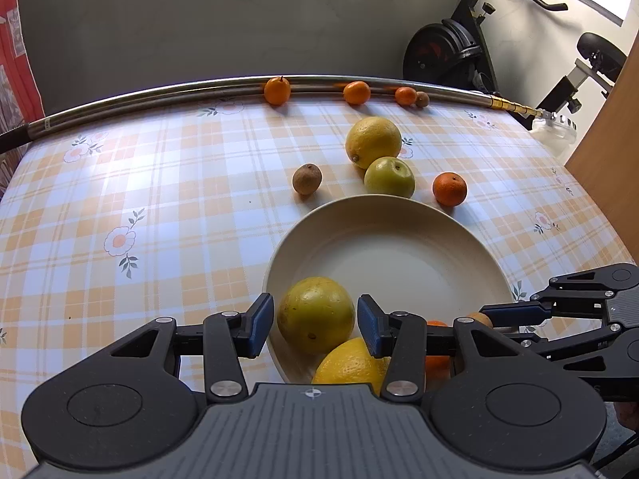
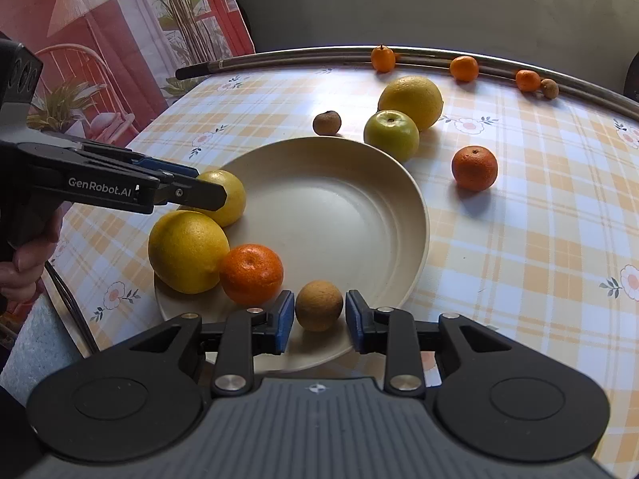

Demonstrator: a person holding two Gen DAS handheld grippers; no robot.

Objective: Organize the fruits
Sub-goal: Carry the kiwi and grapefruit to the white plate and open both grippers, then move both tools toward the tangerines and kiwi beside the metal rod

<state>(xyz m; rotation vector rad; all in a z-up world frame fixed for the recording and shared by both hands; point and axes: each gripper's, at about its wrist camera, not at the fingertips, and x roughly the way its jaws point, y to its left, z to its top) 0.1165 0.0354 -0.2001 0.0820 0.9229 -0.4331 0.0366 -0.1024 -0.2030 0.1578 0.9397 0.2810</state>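
We see the table under its orange-checked flowered cloth [image 2: 539,219], and the wide cream plate [image 2: 359,215] towards its near edge. In the plate lie a large yellow citrus [image 2: 185,251], a yellow-green round fruit [image 1: 315,309], an orange mandarin [image 2: 251,273] and a small brown round fruit [image 2: 319,305]. Our left gripper [image 1: 315,321] seems to pinch the yellow-green fruit. Our right gripper [image 2: 319,321] has its jaws slightly spread, clear of the brown fruit between them.
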